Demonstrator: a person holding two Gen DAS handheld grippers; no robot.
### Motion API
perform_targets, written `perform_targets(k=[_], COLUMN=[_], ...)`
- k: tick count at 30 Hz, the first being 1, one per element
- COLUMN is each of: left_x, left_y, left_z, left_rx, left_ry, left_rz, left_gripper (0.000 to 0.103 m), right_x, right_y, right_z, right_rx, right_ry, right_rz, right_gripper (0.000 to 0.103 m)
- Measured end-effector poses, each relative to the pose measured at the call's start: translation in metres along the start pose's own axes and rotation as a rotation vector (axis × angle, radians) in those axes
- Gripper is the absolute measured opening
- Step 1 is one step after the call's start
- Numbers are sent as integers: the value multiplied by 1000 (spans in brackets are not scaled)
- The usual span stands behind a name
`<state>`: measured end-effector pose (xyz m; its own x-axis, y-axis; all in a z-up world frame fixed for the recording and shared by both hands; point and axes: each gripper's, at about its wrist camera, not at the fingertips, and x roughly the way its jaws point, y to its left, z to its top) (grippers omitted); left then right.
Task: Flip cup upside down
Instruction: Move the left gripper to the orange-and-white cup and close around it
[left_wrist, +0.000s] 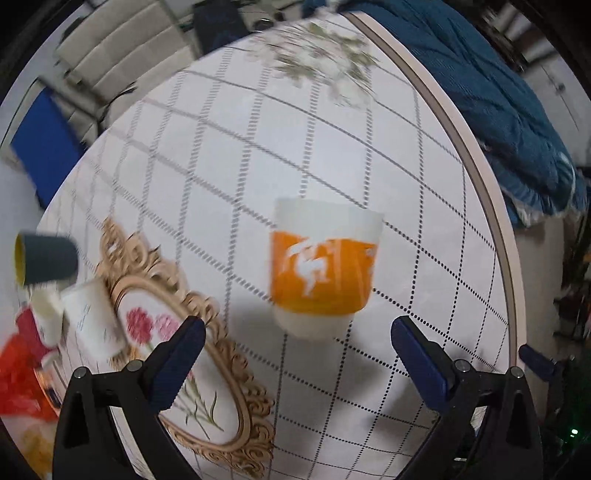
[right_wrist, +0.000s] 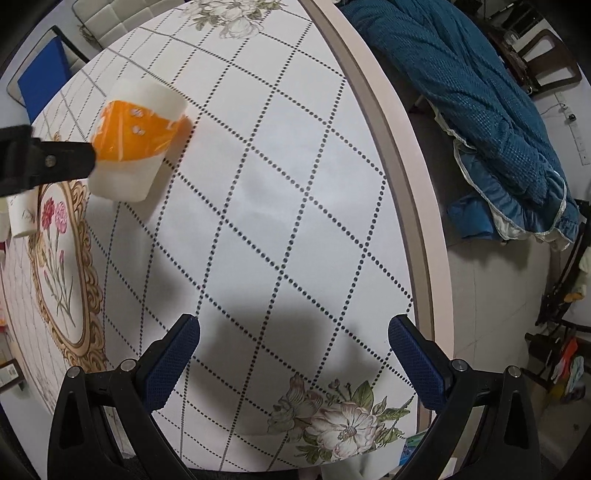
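A white cup with an orange band (left_wrist: 321, 269) stands on the checked tablecloth (left_wrist: 229, 155), wide end up, just ahead of my left gripper (left_wrist: 295, 343). The left gripper is open, its blue-padded fingers (left_wrist: 177, 362) wide apart and short of the cup. In the right wrist view the same cup (right_wrist: 136, 144) is at the upper left, with one finger of the left gripper (right_wrist: 48, 162) beside it. My right gripper (right_wrist: 293, 343) is open and empty above the bare cloth, far from the cup.
A gold-framed flower print (left_wrist: 177, 350) lies on the cloth left of the cup. A dark cup (left_wrist: 46, 258), a white paper cup (left_wrist: 92, 321) and red items (left_wrist: 18, 369) sit at the far left. The table's rim (left_wrist: 491, 236) runs on the right, with a blue blanket (left_wrist: 498, 92) beyond it.
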<state>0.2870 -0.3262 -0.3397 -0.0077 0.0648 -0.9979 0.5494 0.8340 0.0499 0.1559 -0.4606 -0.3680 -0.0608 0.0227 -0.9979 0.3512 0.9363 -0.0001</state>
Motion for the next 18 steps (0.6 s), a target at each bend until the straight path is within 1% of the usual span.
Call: perform_targets(k=[5,7,11,18], left_x=[25,34,46,61], left_y=[-15,-20,-23,-22], left_z=[9,11,15,22], left_rx=[92,114,136,145], left_ry=[42,57,74,74], left_rz=[4,5,5,3], left_gripper=[103,103,103,103], right_x=[5,7,9,11], right_y=[-9,-10,-14,-17], right_z=[4,5,6,7], right_rx=[15,20,33,41], right_ry=[11,14,19,23], right_rz=[0,-2,-5,-9], right_gripper=[103,103,103,103])
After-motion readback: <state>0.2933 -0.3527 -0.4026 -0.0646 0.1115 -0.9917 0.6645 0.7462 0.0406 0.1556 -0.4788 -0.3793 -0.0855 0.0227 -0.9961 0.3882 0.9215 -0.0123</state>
